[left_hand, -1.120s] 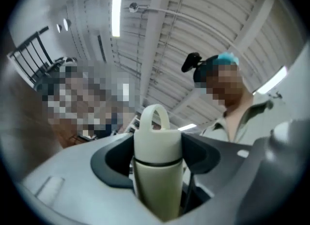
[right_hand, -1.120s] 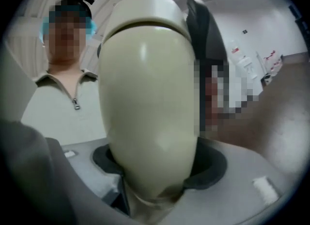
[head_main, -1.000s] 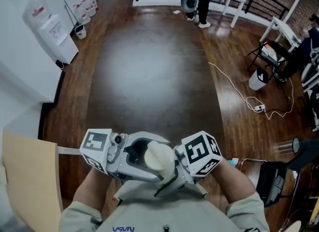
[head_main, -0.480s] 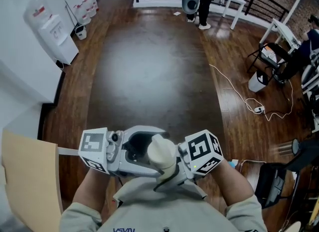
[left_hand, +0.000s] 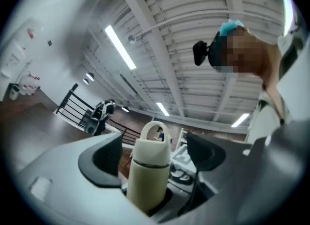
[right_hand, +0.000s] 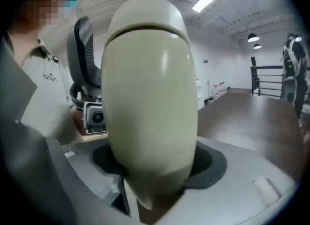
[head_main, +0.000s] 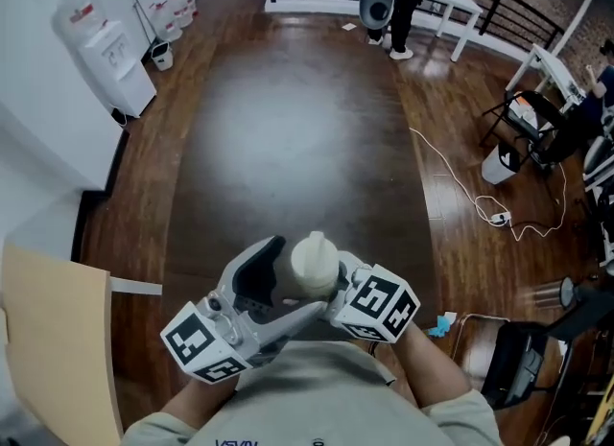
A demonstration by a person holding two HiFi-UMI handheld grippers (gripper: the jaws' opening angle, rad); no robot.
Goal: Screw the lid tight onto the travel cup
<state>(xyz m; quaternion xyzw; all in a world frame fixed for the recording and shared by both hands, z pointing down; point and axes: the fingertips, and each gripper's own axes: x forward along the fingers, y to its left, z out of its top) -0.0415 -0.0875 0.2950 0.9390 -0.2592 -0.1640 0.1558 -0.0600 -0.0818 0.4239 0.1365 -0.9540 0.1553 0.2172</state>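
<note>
A cream travel cup [right_hand: 150,103] with its looped lid [left_hand: 152,144] on top is held up in front of the person's chest. My right gripper [right_hand: 157,163] is shut on the cup's body, whose dark pads [right_hand: 208,163] press its sides. In the head view the lid [head_main: 314,262] shows from above, just beyond the right gripper's marker cube [head_main: 379,302]. My left gripper [left_hand: 155,156] straddles the cup's upper part with its jaws opening. Its pads [left_hand: 104,158] stand clear of the cup on both sides. In the head view the left gripper [head_main: 273,276] reaches in from the lower left.
Dark wooden floor [head_main: 297,137] spreads ahead. A water dispenser [head_main: 106,46] stands at the left wall and a beige board [head_main: 53,339] at the near left. Cables [head_main: 480,204], a white bin [head_main: 499,161] and chairs sit to the right. A person [head_main: 403,3] stands far off by a railing.
My left gripper's jaws have spread and come off the lid, and that gripper has swung down to the lower left. The cup stays in the right gripper, slightly farther forward.
</note>
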